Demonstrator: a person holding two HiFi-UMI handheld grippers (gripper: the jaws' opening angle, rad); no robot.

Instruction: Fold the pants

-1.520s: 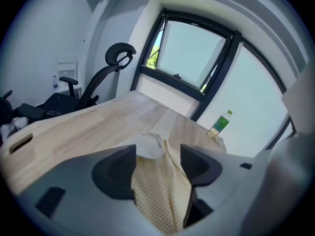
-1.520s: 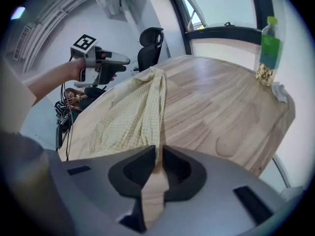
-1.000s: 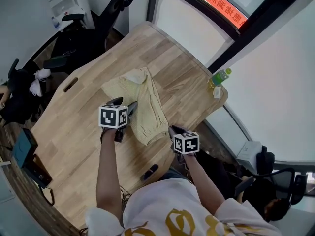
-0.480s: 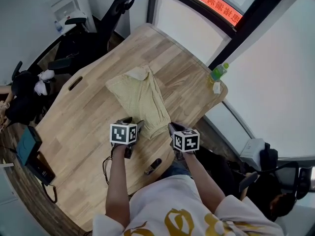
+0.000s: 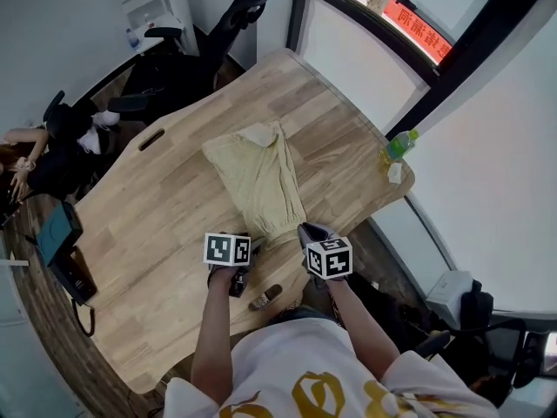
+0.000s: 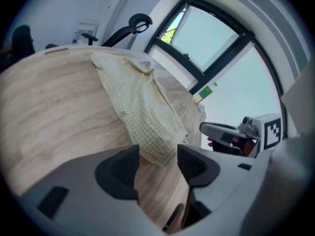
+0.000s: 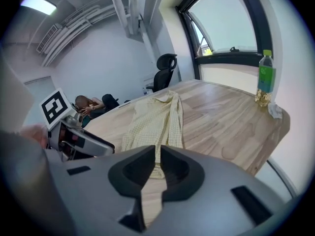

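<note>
Pale yellow checked pants lie lengthwise on the wooden table, with the waist far and the leg hems near me. My left gripper is at the near left hem. In the left gripper view the hem corner lies between its closing jaws, and the pads do not press on it. My right gripper sits at the near right hem. In the right gripper view its jaws are almost together on a narrow strip of the hem, with the pants stretching away beyond.
A green bottle and a crumpled tissue stand at the table's right corner. A small dark object lies near the front edge by my arms. A teal box sits far left. Office chairs and a seated person are beyond the table.
My left gripper has come from beside the pants' left edge down to the near hem, its jaws narrowing. The right gripper has stayed at the right hem.
</note>
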